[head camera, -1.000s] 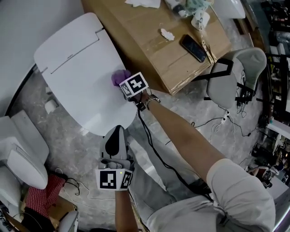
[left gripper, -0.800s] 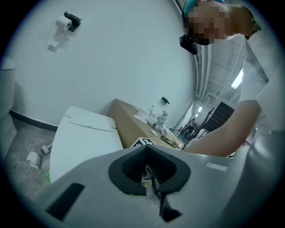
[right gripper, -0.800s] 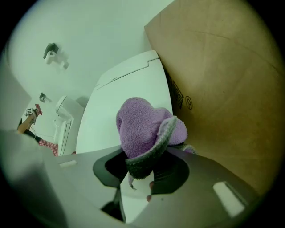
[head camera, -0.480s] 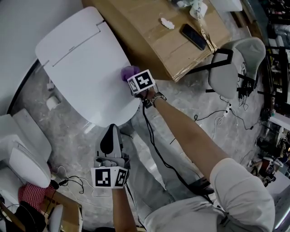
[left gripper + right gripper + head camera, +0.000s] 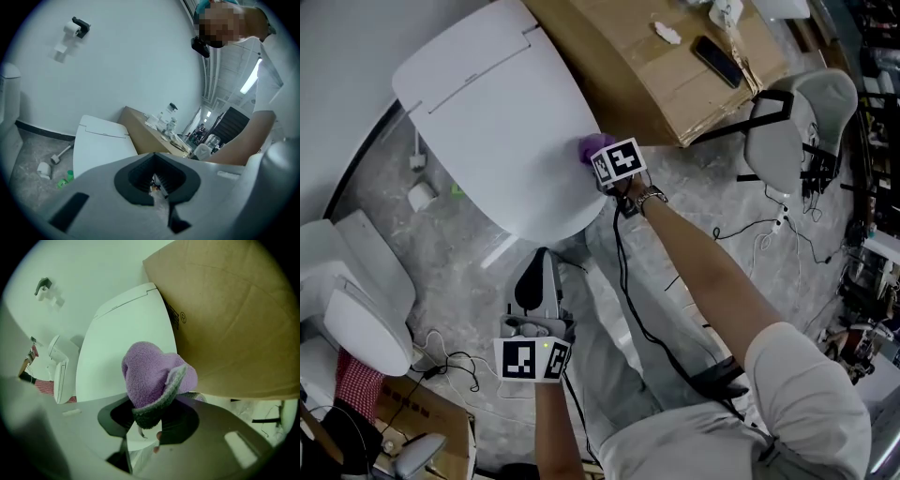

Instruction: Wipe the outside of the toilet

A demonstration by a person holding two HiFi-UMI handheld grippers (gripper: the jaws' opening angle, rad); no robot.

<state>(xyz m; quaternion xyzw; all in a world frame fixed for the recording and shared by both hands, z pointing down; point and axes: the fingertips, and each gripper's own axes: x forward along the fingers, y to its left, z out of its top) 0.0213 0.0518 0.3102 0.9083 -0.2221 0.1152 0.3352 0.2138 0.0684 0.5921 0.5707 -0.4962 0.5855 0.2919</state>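
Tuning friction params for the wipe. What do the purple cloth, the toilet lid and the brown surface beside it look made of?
Purple cloth: microfibre or terry, judging by its fluffy nap; matte, with a grey stitched edge.
Toilet lid: probably hard plastic; smooth, white, with a faint sheen. Ceramic is not ruled out.
Brown surface: looks like cardboard; matte, with creases and a small printed mark.

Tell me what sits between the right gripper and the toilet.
Only the purple cloth, held by the right gripper, at the edge of the toilet lid; clearest in the right gripper view.
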